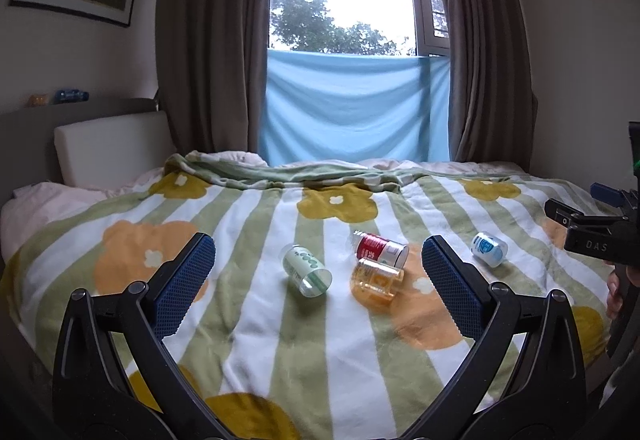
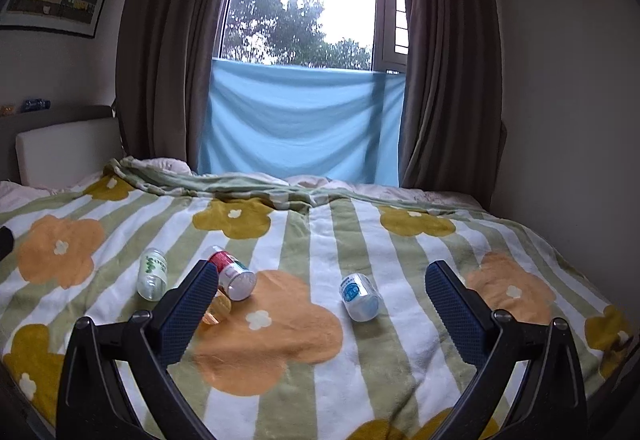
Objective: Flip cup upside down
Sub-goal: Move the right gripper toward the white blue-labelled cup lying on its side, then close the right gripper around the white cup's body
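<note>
Several small cups lie on their sides on the flowered blanket [image 1: 260, 320]. A green-printed cup [image 1: 307, 271] [image 2: 152, 274], a red-and-white cup [image 1: 382, 249] [image 2: 233, 272] and an amber cup [image 1: 375, 281] [image 2: 218, 310] lie close together; the red and amber ones touch. A blue-printed cup [image 1: 489, 248] [image 2: 359, 297] lies apart to the right. My left gripper [image 1: 318, 252] is open above the blanket, short of the green and amber cups. My right gripper [image 2: 322, 282] is open with the blue-printed cup lying ahead between its fingers; its left finger [image 2: 188, 312] hides part of the amber cup.
The bed fills the foreground, with a folded blanket edge [image 1: 304, 176] at the back and a white headboard cushion [image 1: 112, 148] at left. Brown curtains and a window with a blue cloth [image 1: 352, 108] stand behind. The right gripper's body [image 1: 592, 236] shows at the left wrist view's right edge.
</note>
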The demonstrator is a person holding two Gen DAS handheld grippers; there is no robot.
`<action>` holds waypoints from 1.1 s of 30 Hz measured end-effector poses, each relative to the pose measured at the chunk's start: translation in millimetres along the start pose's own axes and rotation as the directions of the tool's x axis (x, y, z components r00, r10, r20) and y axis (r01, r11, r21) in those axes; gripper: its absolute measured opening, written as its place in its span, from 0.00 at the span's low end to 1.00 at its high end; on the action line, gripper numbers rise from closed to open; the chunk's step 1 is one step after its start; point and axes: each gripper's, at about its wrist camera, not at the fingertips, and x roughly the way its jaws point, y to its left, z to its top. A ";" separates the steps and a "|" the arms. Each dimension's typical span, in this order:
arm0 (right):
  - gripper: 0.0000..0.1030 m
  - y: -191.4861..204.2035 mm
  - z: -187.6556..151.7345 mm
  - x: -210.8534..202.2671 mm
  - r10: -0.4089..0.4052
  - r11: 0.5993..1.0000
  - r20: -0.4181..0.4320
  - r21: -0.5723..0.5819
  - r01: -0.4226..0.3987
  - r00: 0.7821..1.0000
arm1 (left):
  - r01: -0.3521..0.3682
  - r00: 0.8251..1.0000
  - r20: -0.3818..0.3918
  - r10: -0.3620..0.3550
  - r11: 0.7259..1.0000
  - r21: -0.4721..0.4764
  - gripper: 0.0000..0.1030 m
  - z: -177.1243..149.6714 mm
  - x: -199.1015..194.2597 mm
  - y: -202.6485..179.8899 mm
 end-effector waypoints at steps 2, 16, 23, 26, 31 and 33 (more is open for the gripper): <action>1.00 -7.0 0.4 27.7 0.014 1.000 -0.059 -0.022 -0.015 0.998 | -0.012 1.000 -0.016 0.012 1.000 0.002 1.00 -2.5 7.1 1.4; 1.00 -71.3 -7.8 244.4 0.141 0.985 -0.524 -0.009 -0.171 0.840 | -0.070 0.986 -0.150 0.068 0.998 -0.010 1.00 -18.4 68.8 14.9; 0.95 -78.0 -30.8 309.4 0.149 0.983 -0.667 0.023 -0.180 0.730 | -0.060 0.977 -0.205 0.056 0.998 -0.012 1.00 -28.8 89.0 13.4; 0.82 -76.4 -36.8 319.8 0.158 0.980 -0.693 0.025 -0.195 0.703 | -0.061 0.974 -0.219 0.057 0.998 -0.010 1.00 -31.8 94.0 12.8; 0.68 -75.4 -43.3 328.8 0.155 0.979 -0.717 0.021 -0.201 0.680 | -0.057 0.970 -0.236 0.053 0.998 -0.009 1.00 -35.3 98.8 11.5; 0.60 -76.2 -44.9 329.9 0.156 0.980 -0.722 0.027 -0.198 0.674 | -0.053 0.969 -0.243 0.049 0.999 -0.010 1.00 -35.7 100.3 11.2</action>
